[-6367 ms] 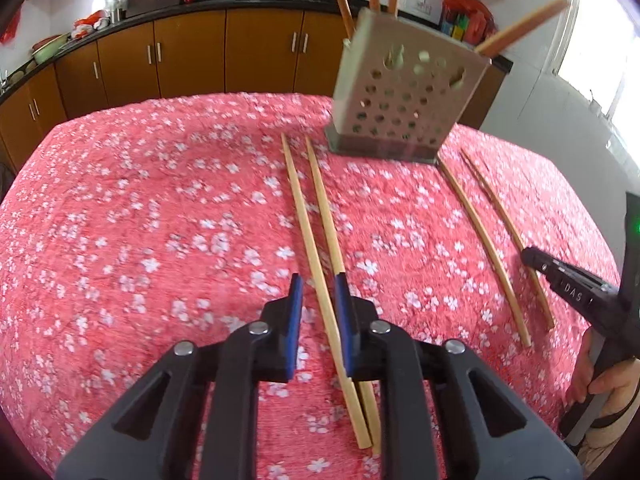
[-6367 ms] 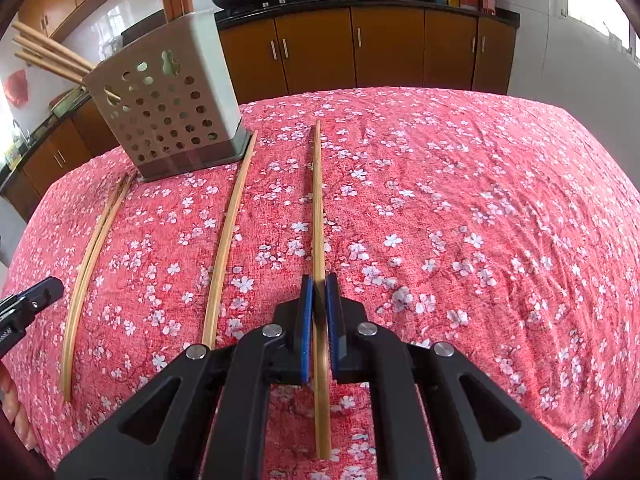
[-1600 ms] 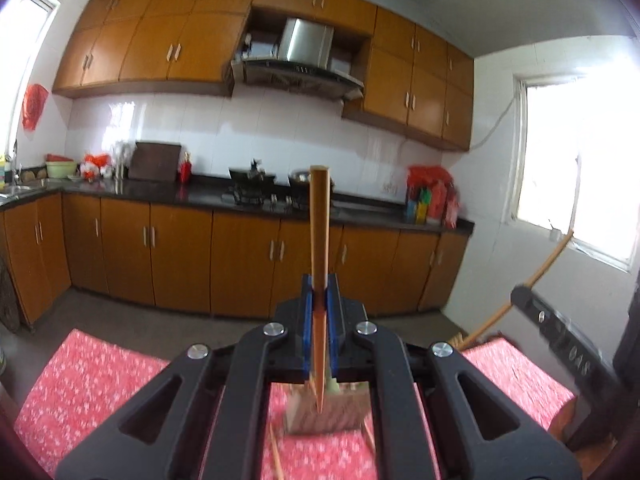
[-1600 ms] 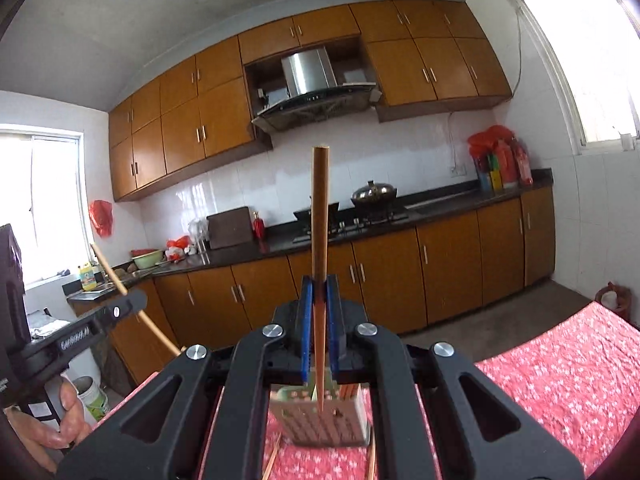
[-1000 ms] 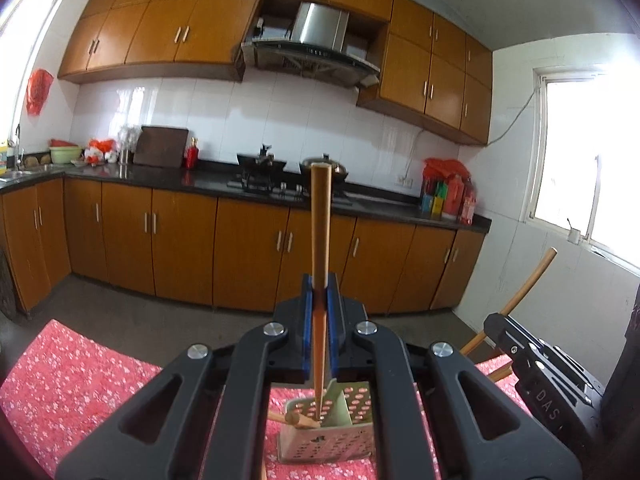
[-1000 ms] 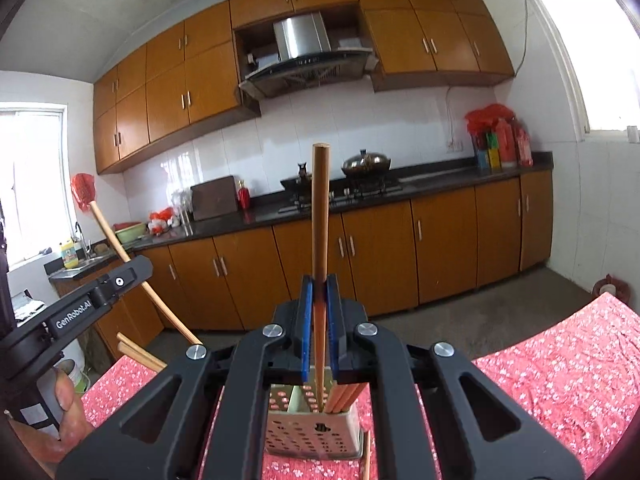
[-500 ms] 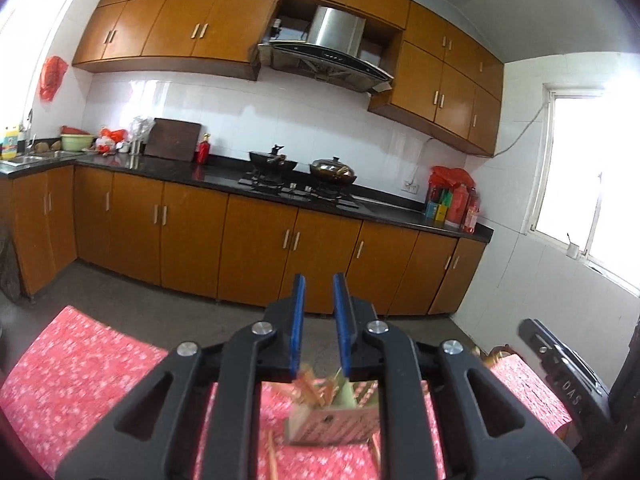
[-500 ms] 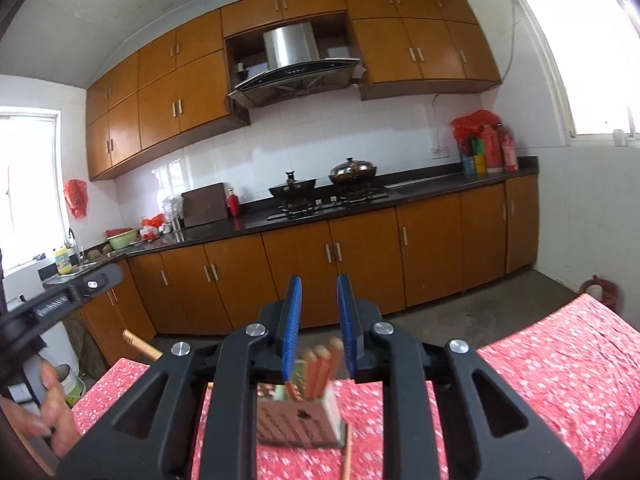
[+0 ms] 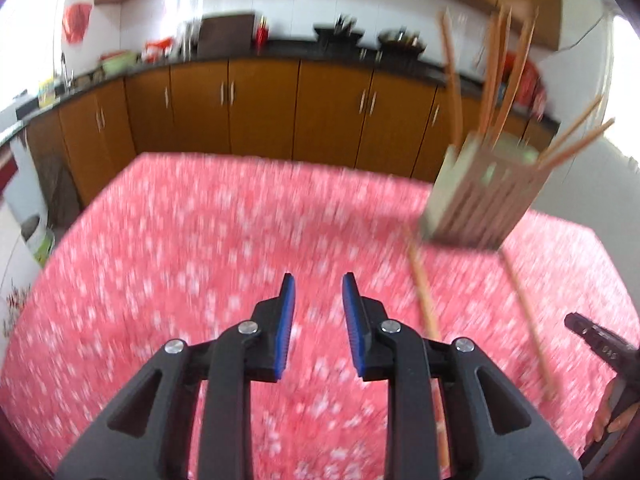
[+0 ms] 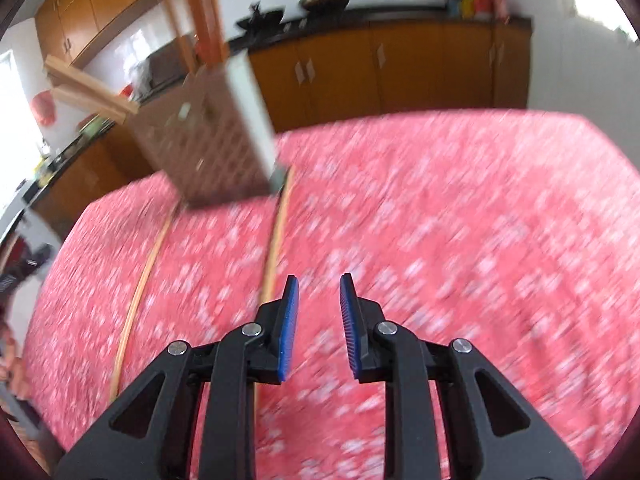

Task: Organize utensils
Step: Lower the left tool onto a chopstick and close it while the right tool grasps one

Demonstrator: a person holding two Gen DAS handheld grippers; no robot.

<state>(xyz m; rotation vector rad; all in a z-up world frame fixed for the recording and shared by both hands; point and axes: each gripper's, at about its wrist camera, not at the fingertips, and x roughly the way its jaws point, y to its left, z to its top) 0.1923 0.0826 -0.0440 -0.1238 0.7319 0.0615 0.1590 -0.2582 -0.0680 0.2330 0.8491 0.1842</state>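
Kitchen cabinets [image 9: 260, 108]: brown wooden doors along the far wall under a dark counter, blurred in both views.
Tablecloth [image 9: 192, 248]: red with small white blossoms, covering the whole table; smeared by motion blur.
Chopstick holder [image 9: 482, 196]: perforated metal box standing on the cloth toward the far side, right of centre in the left wrist view and upper left [image 10: 208, 140] in the right wrist view; blurred.
Chopsticks in holder [image 9: 496, 68]: several wooden sticks poking up out of the box, some upright, some leaning out to one side.
Loose chopsticks on cloth: two lying flat in front of the holder, well apart from each other. One [image 9: 424, 288] running from the holder's near left corner toward the camera, passing just right of the left gripper; the other [image 9: 528, 316] further right. In the right wrist view, one [image 10: 276, 248] just left of the right gripper's fingers, the second [image 10: 140, 280] further left.
Left gripper [image 9: 318, 316]: blue-padded jaws apart with a clear gap, just opened wider, nothing between them, angled down at bare cloth.
Right gripper [image 10: 318, 316]: blue-padded jaws apart likewise, just opened wider, empty, above the cloth; black tip also visible at the right edge [image 9: 592, 336] of the left wrist view.
Person's hand [image 9: 616, 416]: fingers on the right gripper's handle, at the frame edge.
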